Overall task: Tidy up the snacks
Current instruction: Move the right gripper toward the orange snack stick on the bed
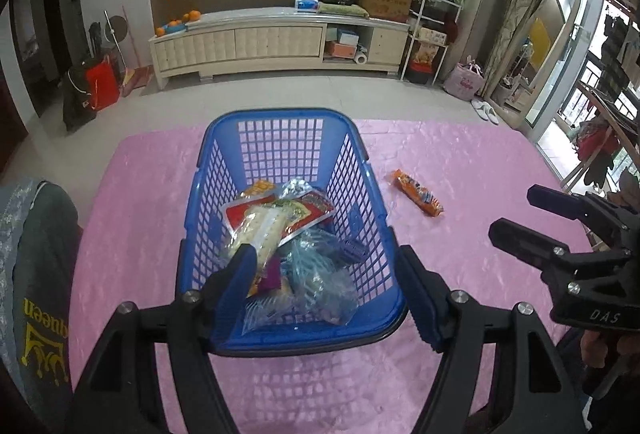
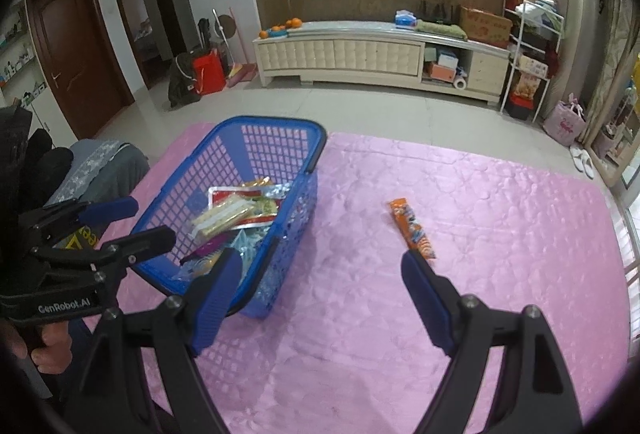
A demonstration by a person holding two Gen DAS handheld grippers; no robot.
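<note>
Both hand-held grippers released, empty, above the pink-clothed table [image 1: 460, 162].

Left to right: left hand-held gripper [image 1: 328, 274] hovers over the blue plastic lattice basket [image 1: 280, 118], jaws spread, nothing between them; basket holds a heap of snack packets [image 1: 276, 218], red, yellow and clear-blue wrappers. One orange foil snack packet [image 2: 412, 228] lies flat on the cloth, apart from the basket, at its 3 o'clock. Right hand-held gripper [image 2: 320, 274] has its jaws wide, nothing held; the orange packet sits just past its right fingertip, at 1 o'clock.
</note>
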